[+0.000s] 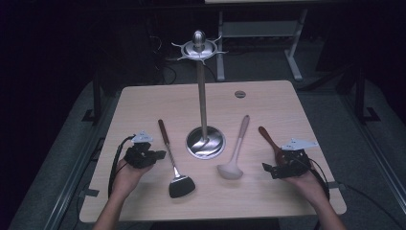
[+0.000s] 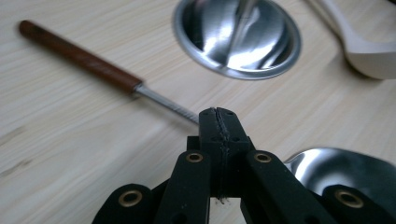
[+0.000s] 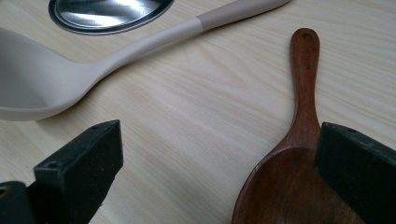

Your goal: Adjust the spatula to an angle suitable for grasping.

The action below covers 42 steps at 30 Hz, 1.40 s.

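Three utensils lie on the light wooden bench (image 1: 143, 103) around a tall metal stand (image 1: 203, 91) with a round base. The pale ladle (image 1: 234, 153) rests right of the base, the spatula (image 1: 171, 158) with its brown handle to its left, and the dark wooden spoon (image 1: 270, 140) lies farthest right. The left tool (image 1: 161, 155) is clenched on nothing, just above the spatula's metal shaft. The right tool (image 1: 265, 167) is released, its jaws wide apart astride the wooden spoon's bowl.
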Each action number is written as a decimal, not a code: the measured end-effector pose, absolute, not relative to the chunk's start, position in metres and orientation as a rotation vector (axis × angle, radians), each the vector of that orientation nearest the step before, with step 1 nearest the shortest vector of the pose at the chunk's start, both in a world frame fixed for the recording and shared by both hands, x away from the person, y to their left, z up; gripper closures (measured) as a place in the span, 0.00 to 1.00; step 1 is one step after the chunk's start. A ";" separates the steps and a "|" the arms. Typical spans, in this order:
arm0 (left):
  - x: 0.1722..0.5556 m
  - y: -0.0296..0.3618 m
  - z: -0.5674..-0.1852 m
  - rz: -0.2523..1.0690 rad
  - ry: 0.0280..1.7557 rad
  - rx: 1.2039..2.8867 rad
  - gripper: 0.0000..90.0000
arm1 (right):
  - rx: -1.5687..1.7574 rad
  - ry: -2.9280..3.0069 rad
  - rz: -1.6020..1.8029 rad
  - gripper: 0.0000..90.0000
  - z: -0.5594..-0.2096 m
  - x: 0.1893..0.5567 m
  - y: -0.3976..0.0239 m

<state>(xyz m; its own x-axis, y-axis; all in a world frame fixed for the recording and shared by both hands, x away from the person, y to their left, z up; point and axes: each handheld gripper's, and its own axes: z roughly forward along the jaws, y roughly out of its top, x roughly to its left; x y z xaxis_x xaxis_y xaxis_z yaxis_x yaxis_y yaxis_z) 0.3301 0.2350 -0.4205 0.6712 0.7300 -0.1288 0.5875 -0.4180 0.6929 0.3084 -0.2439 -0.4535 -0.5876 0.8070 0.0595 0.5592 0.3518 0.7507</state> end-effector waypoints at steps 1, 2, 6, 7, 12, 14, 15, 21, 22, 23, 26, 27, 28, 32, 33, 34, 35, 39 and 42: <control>0.331 0.229 -0.422 0.247 0.997 2.166 1.00 | 1.209 2.297 1.081 0.01 -0.454 0.309 -0.244; 0.331 0.224 -0.423 0.232 0.998 2.168 1.00 | 1.213 2.299 1.079 0.01 -0.454 0.309 -0.244; 0.332 0.207 -0.429 0.216 0.983 2.193 1.00 | 1.214 2.296 1.082 0.01 -0.454 0.309 -0.244; 0.333 0.198 -0.433 0.231 0.972 2.214 1.00 | 1.213 2.296 1.080 0.01 -0.454 0.309 -0.245; 0.336 0.190 -0.442 0.243 0.967 2.263 1.00 | 1.214 2.293 1.078 0.01 -0.454 0.309 -0.246; 0.336 0.188 -0.445 0.257 0.965 2.291 1.00 | 1.218 2.291 1.077 0.01 -0.454 0.309 -0.247; 0.336 0.188 -0.445 0.267 0.967 2.312 1.00 | 1.222 2.291 1.071 0.01 -0.454 0.309 -0.247; 0.332 0.197 -0.448 0.247 0.986 2.322 1.00 | 1.217 2.294 1.066 0.01 -0.454 0.309 -0.247; 0.332 0.197 -0.448 0.247 0.986 2.322 1.00 | 1.217 2.294 1.066 0.01 -0.454 0.309 -0.247; 0.331 0.199 -0.448 0.250 0.989 2.338 1.00 | 1.215 2.296 1.066 0.01 -0.455 0.309 -0.247; 0.328 0.207 -0.449 0.261 1.009 2.347 1.00 | 1.214 2.294 1.064 0.01 -0.454 0.309 -0.247; 0.327 0.211 -0.448 0.267 1.015 2.354 1.00 | 1.217 2.293 1.063 0.01 -0.454 0.309 -0.247; 0.327 0.211 -0.448 0.267 1.015 2.354 1.00 | 1.217 2.293 1.063 0.01 -0.454 0.309 -0.247; 0.324 0.222 -0.447 0.275 1.050 2.345 1.00 | 1.228 2.292 1.060 0.01 -0.455 0.309 -0.247; 0.323 0.225 -0.447 0.275 1.057 2.347 1.00 | 1.229 2.291 1.059 0.01 -0.455 0.309 -0.247; 0.323 0.228 -0.446 0.276 1.065 2.346 1.00 | 1.229 2.291 1.059 0.01 -0.455 0.309 -0.247; 0.323 0.230 -0.446 0.277 1.074 2.344 1.00 | 1.227 2.295 1.055 0.01 -0.455 0.310 -0.247; 0.324 0.239 -0.444 0.292 1.098 2.351 1.00 | 1.223 2.297 1.054 0.01 -0.455 0.310 -0.247; 0.324 0.248 -0.442 0.301 1.125 2.341 1.00 | 1.221 2.298 1.050 0.01 -0.455 0.310 -0.247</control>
<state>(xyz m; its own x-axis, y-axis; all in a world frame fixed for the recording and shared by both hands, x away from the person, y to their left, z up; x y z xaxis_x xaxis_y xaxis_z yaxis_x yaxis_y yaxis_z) 0.3239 0.2476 -0.4424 0.6299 0.7762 -0.0247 0.6606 -0.5189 0.5425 0.3096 -0.2473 -0.4552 -0.5762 0.8160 0.0469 0.5693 0.3595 0.7393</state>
